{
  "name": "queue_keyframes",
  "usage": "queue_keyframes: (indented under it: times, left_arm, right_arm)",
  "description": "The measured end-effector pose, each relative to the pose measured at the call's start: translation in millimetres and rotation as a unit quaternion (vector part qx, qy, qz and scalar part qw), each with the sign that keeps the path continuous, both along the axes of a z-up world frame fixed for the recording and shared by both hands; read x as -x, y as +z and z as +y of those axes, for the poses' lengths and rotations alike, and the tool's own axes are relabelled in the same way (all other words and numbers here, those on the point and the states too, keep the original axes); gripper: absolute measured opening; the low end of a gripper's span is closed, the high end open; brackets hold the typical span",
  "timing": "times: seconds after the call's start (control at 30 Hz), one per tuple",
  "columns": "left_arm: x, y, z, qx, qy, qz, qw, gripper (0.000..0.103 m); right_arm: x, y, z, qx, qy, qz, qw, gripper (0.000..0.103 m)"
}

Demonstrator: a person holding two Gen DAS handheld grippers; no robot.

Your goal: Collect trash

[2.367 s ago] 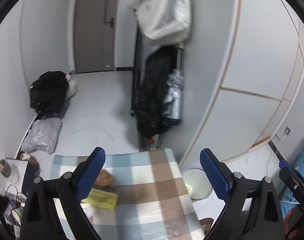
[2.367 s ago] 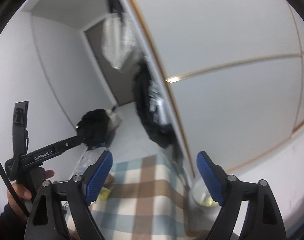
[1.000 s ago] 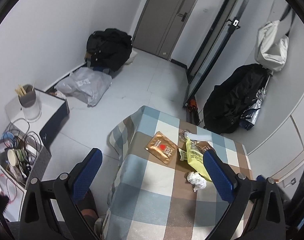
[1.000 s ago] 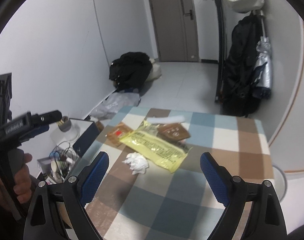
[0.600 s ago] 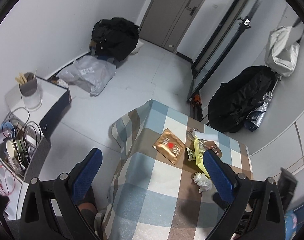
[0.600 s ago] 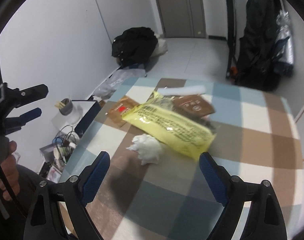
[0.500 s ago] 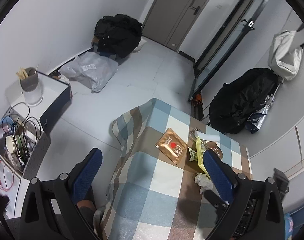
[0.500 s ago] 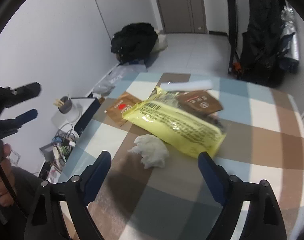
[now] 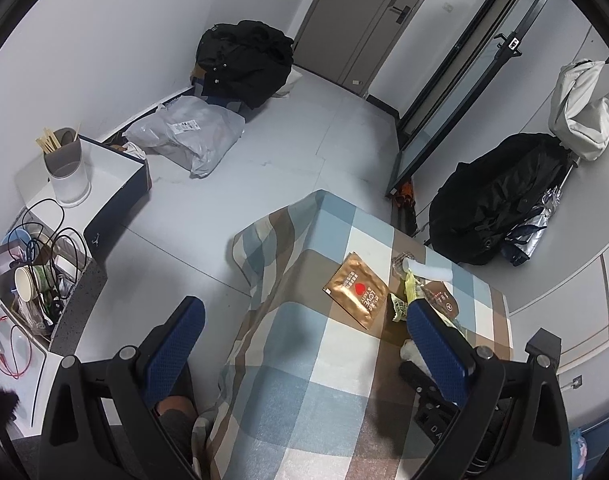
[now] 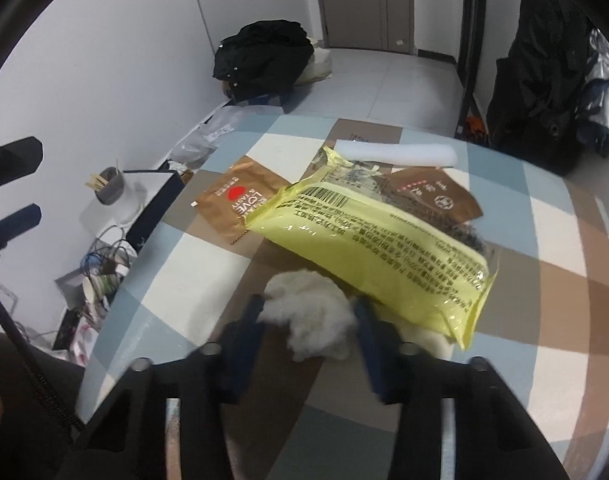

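Note:
Trash lies on a checked tablecloth: a crumpled white tissue, a yellow snack bag, a gold-brown sachet, a dark brown sachet and a white roll. My right gripper is down at the table with its blue fingers on either side of the tissue, touching it. My left gripper is open and empty, high above the table's left edge. The gold-brown sachet also shows in the left wrist view.
Left of the table stand a dark box with a cup of sticks and a bin of cables and cups. A grey bag and black clothes lie on the floor. A black backpack leans at the back right.
My right gripper dropped to the table and its fingers closed in around the white tissue. My left gripper stayed open, high over the table's left side.

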State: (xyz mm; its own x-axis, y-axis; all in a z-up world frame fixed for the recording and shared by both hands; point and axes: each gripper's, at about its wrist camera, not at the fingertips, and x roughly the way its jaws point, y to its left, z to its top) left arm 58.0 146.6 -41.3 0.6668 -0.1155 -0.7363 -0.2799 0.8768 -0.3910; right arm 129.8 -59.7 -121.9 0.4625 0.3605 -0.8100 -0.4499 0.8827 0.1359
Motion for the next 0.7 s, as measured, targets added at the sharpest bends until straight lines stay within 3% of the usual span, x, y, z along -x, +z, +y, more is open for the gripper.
queue_keyframes:
  times: [0.03, 0.13, 0.4, 0.7]
  left_arm:
    - [-0.5, -0.3, -0.4, -0.001, -0.001, 0.001, 1.0000, 0.099]
    - [-3.2, -1.6, -2.9, -0.013, -0.003, 0.006, 0.9999, 0.099]
    - [-7.8, -5.8, -12.2, -0.032, -0.017, 0.021, 0.9991, 0.099]
    - [-27.5, -1.5, -45.3, -0.009, -0.116, 0.021, 0.9930, 0.099]
  right_arm:
    - [0.2, -0.1, -0.7, -0.001, 0.003, 0.001, 1.000, 0.024]
    - [3.5, -0.5, -3.7, -0.001, 0.017, 0.001, 1.000, 0.018]
    - [29.0, 9.6, -21.6, 0.005, 0.053, -0.024, 0.998, 0.015]
    - [56.9, 32.0, -78.4, -0.010, 0.049, -0.041, 0.998, 0.015]
